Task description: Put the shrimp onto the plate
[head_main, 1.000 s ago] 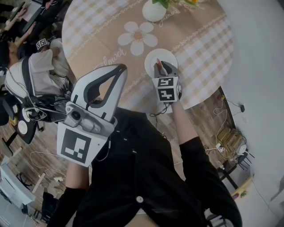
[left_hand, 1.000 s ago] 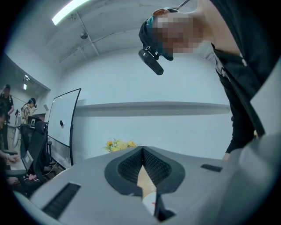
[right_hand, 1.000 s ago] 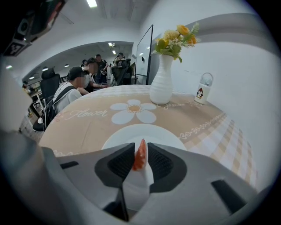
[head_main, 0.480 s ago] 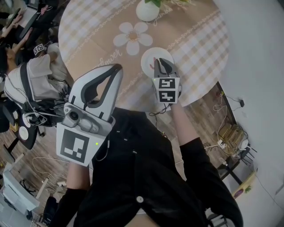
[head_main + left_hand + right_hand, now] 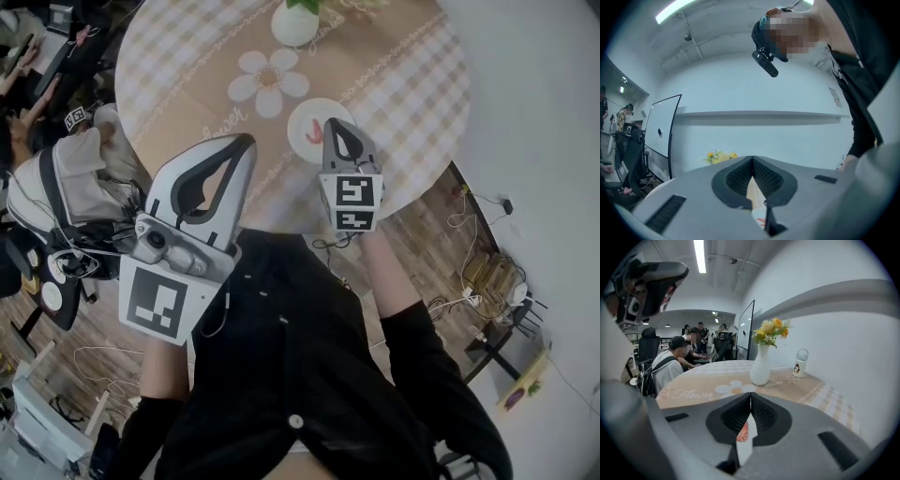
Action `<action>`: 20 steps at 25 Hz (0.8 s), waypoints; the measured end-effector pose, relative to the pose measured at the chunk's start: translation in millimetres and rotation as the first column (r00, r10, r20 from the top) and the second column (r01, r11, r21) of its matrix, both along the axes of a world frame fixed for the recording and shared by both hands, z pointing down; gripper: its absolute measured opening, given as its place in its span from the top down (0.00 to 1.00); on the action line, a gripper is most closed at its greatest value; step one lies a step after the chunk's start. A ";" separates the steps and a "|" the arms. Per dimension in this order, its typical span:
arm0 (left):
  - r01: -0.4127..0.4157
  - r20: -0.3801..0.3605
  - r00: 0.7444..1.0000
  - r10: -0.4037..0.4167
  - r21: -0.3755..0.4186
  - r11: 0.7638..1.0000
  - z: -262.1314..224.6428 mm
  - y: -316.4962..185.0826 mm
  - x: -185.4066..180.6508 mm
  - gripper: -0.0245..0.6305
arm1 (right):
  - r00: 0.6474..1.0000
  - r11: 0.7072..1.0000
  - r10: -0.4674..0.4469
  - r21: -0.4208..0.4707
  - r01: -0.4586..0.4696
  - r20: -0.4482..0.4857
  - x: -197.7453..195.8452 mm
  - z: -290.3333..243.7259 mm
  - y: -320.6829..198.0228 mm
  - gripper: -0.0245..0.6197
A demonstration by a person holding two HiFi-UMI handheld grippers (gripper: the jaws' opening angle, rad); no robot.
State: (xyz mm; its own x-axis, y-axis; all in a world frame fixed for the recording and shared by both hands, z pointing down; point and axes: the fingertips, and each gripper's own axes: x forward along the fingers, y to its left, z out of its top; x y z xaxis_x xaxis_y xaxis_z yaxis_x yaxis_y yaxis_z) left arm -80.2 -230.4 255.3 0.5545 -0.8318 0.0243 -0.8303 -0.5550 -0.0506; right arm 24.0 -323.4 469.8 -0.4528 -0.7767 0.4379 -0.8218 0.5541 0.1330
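Observation:
On the round table's near side sits a small white plate (image 5: 302,114) with the reddish shrimp (image 5: 313,135) lying on it. My right gripper (image 5: 331,123) hovers just to the right of the plate at its near rim, jaws shut and holding nothing. Seen from the right gripper view, the shrimp (image 5: 743,431) and a strip of plate (image 5: 742,451) show through the slit below the shut right gripper (image 5: 750,397). My left gripper (image 5: 247,142) is held up to the plate's left, also shut and empty. In the left gripper view, the left gripper (image 5: 753,159) has its tips together.
A white vase of yellow flowers (image 5: 761,367) stands at the table's far side, with a small globe ornament (image 5: 800,363) to its right. A daisy print (image 5: 269,77) marks the cloth. Left of the table are a backpack (image 5: 67,176) and seated people. Cables lie on the floor at right.
My right gripper has drawn back from over the plate toward me and risen. The shrimp, earlier at its jaw tips, now lies uncovered on the plate. The left gripper has barely moved.

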 end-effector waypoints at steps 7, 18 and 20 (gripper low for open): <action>-0.031 -0.007 0.999 0.032 0.018 0.999 -5.4 3.6 6.6 0.96 | 0.995 0.999 0.027 0.041 -0.031 0.097 7.2 -41.6 16.9 0.96; -0.072 0.001 0.997 0.072 0.045 0.996 -16.6 9.9 17.3 0.96 | 0.984 0.985 0.019 0.163 -0.049 0.178 17.1 -117.5 46.3 0.96; -0.079 0.008 0.997 0.078 0.050 0.996 -19.0 11.2 19.0 0.96 | 0.983 0.981 0.019 0.184 -0.053 0.184 20.9 -130.1 52.3 0.96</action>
